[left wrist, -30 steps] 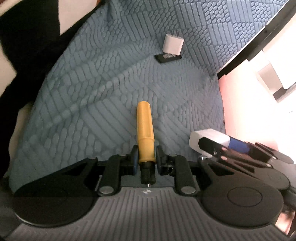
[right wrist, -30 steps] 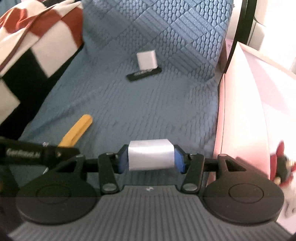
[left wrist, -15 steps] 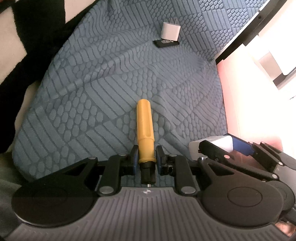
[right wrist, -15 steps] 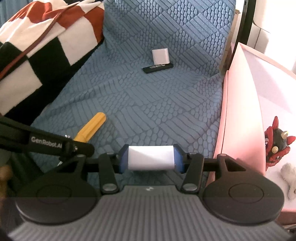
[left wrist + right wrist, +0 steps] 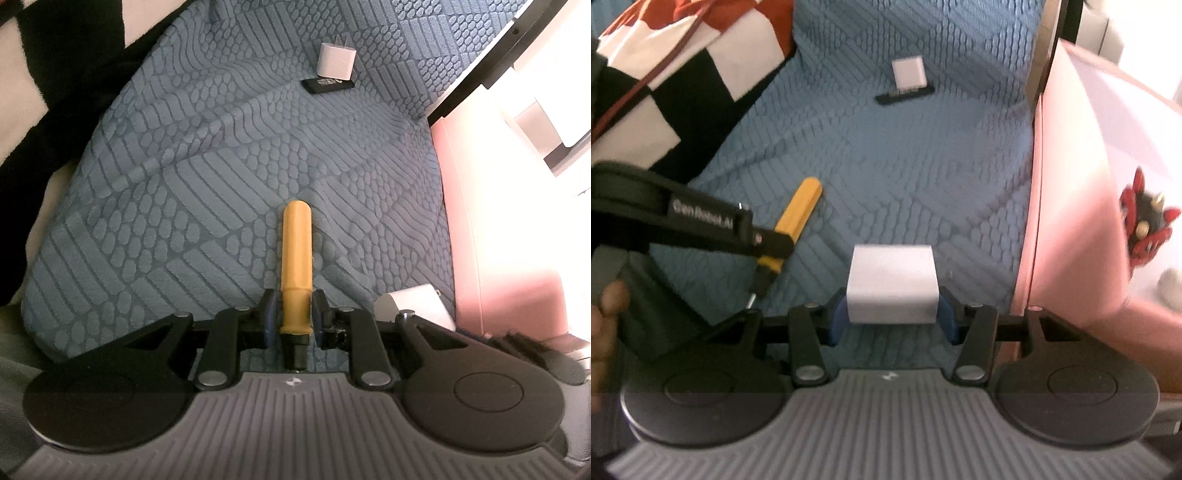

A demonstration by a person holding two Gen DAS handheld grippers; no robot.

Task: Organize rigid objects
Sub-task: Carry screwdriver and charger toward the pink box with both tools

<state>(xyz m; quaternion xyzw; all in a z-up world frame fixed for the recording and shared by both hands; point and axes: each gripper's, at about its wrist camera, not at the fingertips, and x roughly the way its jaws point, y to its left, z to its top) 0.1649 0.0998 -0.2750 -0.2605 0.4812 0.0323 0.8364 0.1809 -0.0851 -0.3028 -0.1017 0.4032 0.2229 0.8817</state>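
pinching the collar end of a yellow-handled screwdriver (image 5: 295,266), the left gripper (image 5: 294,317) was seen pressed nearly together, its pads set on the narrower part of the handle just above the black ferrule, with the rounded butt pointing away over the blue quilted cover (image 5: 207,177). the tool was judged light and stiff; the smooth handle could twist between the pads, so a hold on the stepped neck looked well chosen, and the thin metal tip was left free behind the jaws. a white rectangular block (image 5: 892,284), probably a charger or small box, was clamped across its two side faces by the right gripper (image 5: 892,314), whose blue pads lay flat against it at a half-spread width. it was judged hard, light and rather slippery, best held square so that it would not pivot. both things were held above the near part of the cover, just beside the pink bin (image 5: 1071,229) at the right. farther off on the cover a white plug adapter (image 5: 336,61) stood touching a black flat stick (image 5: 328,85). a red and black toy (image 5: 1145,229) lay inside the bin.
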